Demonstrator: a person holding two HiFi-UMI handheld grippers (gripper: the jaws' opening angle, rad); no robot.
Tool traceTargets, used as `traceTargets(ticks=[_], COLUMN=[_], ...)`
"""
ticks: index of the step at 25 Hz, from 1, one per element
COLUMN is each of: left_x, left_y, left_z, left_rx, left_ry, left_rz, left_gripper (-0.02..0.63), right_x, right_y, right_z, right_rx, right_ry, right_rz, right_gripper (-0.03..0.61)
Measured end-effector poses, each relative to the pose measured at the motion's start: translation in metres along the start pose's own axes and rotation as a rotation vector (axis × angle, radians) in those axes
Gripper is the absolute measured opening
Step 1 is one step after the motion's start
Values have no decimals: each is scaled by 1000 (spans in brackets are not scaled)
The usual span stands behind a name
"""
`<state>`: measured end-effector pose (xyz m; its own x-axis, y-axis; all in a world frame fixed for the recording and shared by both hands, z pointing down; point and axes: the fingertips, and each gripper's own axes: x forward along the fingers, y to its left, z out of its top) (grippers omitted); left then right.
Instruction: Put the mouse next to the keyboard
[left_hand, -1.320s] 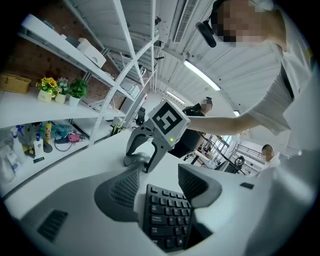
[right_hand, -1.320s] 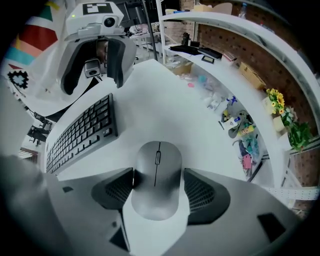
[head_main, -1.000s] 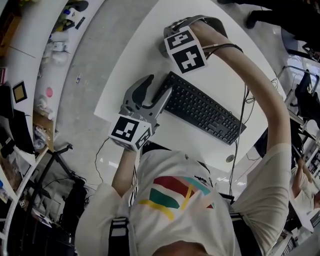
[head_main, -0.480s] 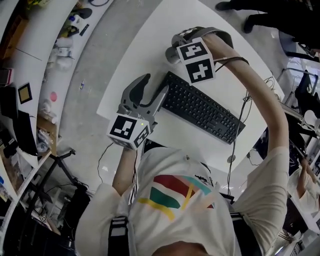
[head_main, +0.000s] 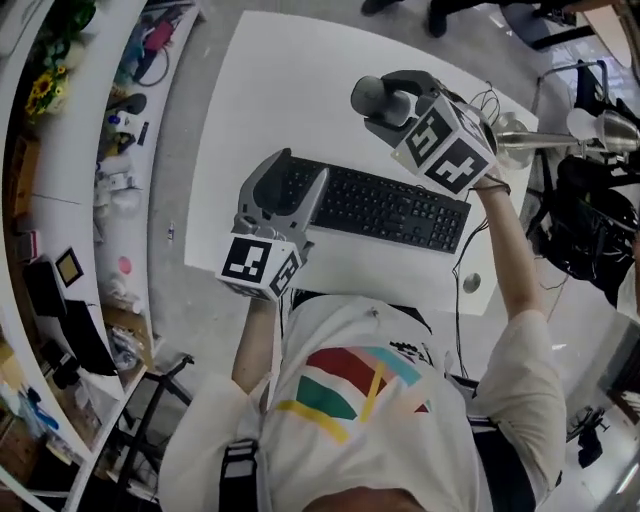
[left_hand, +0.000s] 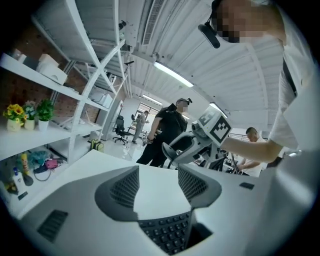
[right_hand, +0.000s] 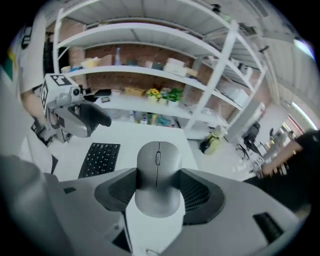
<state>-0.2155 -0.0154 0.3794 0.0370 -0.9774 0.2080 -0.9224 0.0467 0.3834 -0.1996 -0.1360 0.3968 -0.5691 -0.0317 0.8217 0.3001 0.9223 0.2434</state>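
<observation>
The left gripper (head_main: 301, 181) is hovering over the left end of the black, flat rectangular keyboard (head_main: 378, 206), at about 9 o'clock from the keyboard's middle in the head view. Its grey jaws are standing wide apart with nothing between them but keys and tabletop, as the left gripper view is showing. The keyboard is lying across the near part of the white rectangular table (head_main: 285, 85), its long side running roughly from 9 to 3 o'clock. Beyond it, at about 12 o'clock from the keyboard's middle, the right gripper (head_main: 386, 100) is clamping the grey, rounded computer mouse (right_hand: 158, 172) by its two sides, scroll wheel facing up. The mouse is sitting apart from the keyboard, past its far edge, and whether it is touching the tabletop cannot be told. Farther off, at 12 o'clock in the right gripper view, white shelves (right_hand: 150, 75) are carrying small yellow flowers and boxes against a brick wall.
</observation>
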Motion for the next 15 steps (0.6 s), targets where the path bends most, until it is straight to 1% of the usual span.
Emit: traceTargets(ticks=[3, 7, 12, 15], left_x=[22, 49, 78, 90], left_y=[-31, -80, -141, -173], left_z=[5, 0, -14, -24], left_rx=[32, 66, 119, 144], left_ry=[7, 37, 91, 99], left_rz=[-72, -170, -288, -312], left_gripper=[272, 272, 272, 272], right_x=[-51, -113, -175, -197], right_y=[-13, -11, 16, 33], right_z=[-46, -120, -222, -277], right_rx=[225, 474, 731, 841], right_ry=[-9, 5, 57, 75], right_rz=[-120, -236, -350, -382], right_gripper=[282, 282, 282, 282])
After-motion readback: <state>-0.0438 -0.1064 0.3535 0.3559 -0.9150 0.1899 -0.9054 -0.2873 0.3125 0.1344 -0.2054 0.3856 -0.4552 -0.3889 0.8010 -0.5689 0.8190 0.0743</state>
